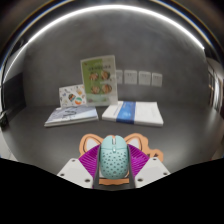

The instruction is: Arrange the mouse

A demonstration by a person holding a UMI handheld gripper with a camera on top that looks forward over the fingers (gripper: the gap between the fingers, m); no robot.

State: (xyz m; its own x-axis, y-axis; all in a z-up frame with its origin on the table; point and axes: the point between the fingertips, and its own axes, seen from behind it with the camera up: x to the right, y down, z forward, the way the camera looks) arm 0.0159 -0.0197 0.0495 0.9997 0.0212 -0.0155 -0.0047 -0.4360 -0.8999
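Your gripper [116,168] points forward over the desk, its two fingers reaching up from below in a shallow V. Taking the mouse [116,158] as the landmark, your left finger lies along its left flank and your right finger along its right flank. The purple pads [89,160] on both inner faces press against its sides, so the fingers are closed onto it. The fingertips stop short of the mouse's far end.

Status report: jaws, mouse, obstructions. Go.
Gripper jaws closed on the mouse, pads pressing both sides. Mouse over orange mat. Books and papers beyond, none in the way.
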